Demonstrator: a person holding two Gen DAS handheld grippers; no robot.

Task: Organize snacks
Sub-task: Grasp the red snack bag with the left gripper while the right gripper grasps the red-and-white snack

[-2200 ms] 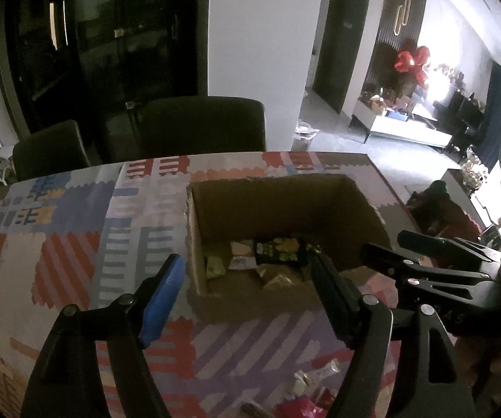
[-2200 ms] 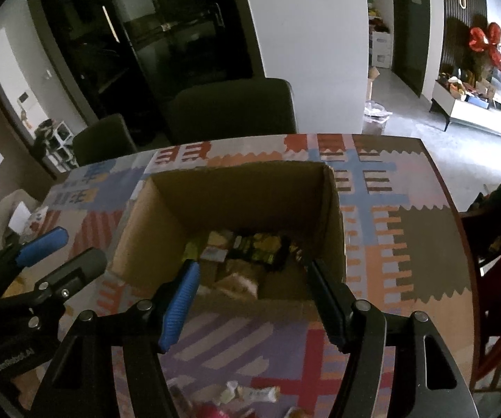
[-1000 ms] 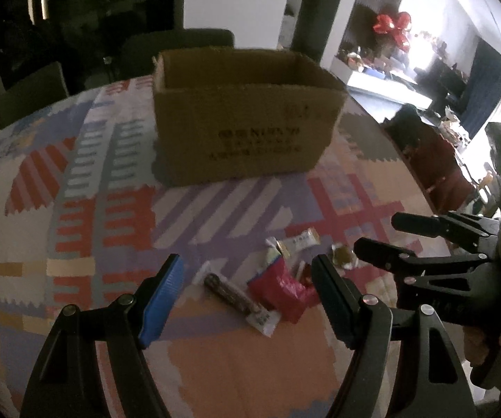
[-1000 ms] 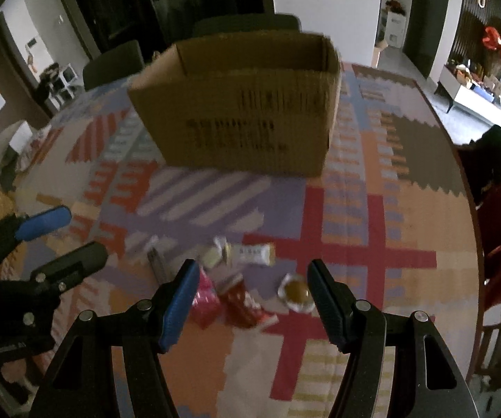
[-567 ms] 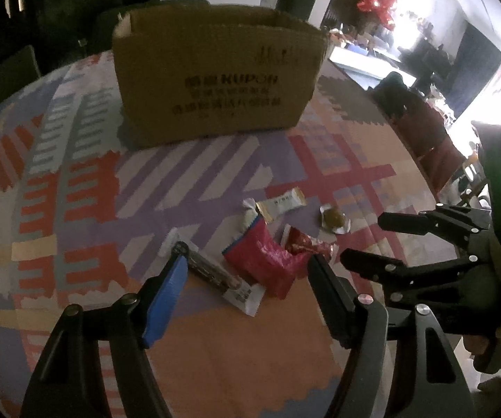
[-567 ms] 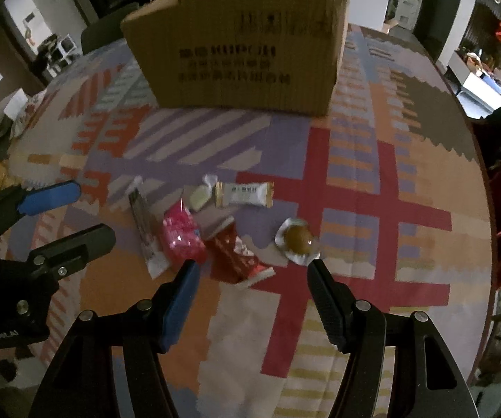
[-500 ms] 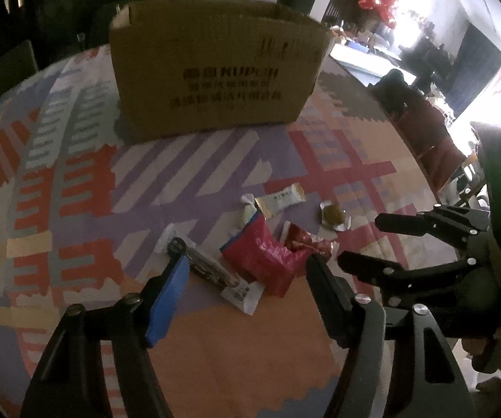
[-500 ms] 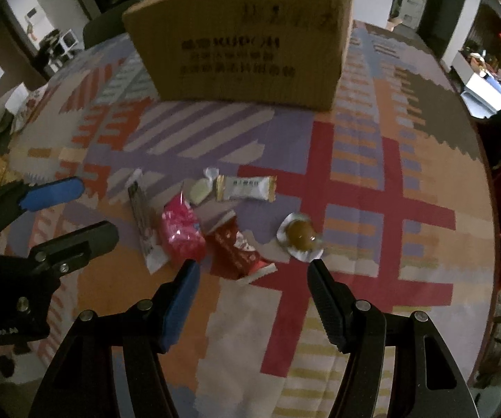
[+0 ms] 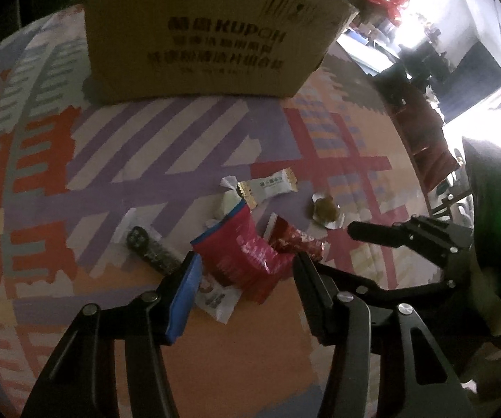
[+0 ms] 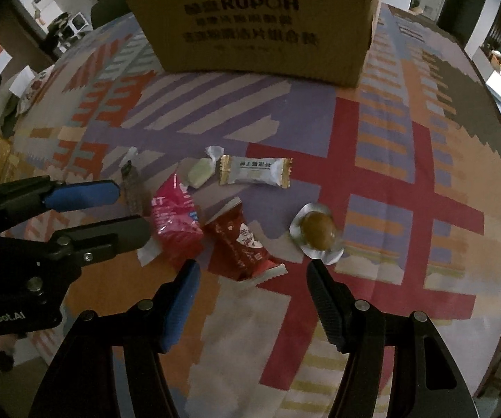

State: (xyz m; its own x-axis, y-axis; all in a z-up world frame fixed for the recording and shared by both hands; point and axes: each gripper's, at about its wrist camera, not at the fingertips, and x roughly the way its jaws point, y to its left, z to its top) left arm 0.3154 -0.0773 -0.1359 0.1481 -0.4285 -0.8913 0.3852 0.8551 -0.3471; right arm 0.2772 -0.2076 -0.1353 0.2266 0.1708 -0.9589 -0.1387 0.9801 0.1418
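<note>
While jaws gape: crinkly pink packet [image 9: 247, 254] | corrugated box [image 9: 208, 31] | foil-wrapped egg [image 10: 316, 231]

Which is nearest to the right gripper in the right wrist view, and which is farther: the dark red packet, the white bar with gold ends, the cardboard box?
1. Dark red packet: just ahead of the right gripper, toward its left finger.
2. White bar with gold ends: farther ahead, mid-table.
3. Cardboard box: farthest, at the back.

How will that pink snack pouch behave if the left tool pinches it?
The pink pouch looks crinkled and puffy, so it will probably crumple and flex. Its glossy film may slip. It overlaps the dark bar, which might shift too.
</note>
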